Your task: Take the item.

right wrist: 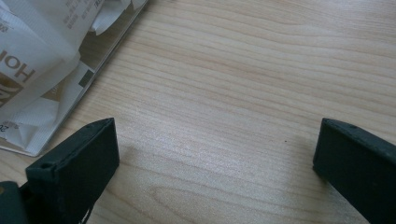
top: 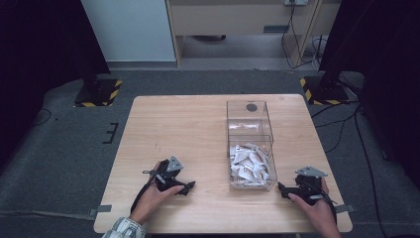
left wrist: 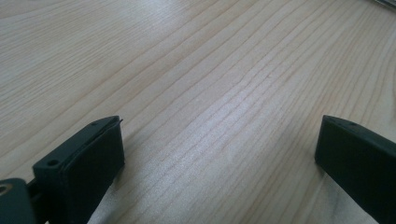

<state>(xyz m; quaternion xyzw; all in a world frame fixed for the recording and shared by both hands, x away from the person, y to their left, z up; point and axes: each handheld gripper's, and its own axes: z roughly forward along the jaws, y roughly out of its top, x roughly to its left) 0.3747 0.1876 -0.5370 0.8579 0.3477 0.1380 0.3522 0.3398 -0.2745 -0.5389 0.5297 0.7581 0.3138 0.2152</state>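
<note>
high view: clear box (top: 250, 144) of white packets (top: 249, 166) is running lengthwise away from the person, sitting just left of the right gripper (top: 283, 190), the nearer of the 2; left gripper (top: 190, 187) is resting well apart. left gripper view: jaws are standing wide over bare table (left wrist: 210, 70). right gripper view: jaws are gaping, holding nothing, packets (right wrist: 32, 56) lying up-left.

Light wood-grain table (top: 188, 124), square top with rounded corners. On its right half a clear plastic box (top: 250, 144) sits lengthwise, its near end full of white paper sachets (top: 250, 166). Both grippers rest at the near edge.
</note>
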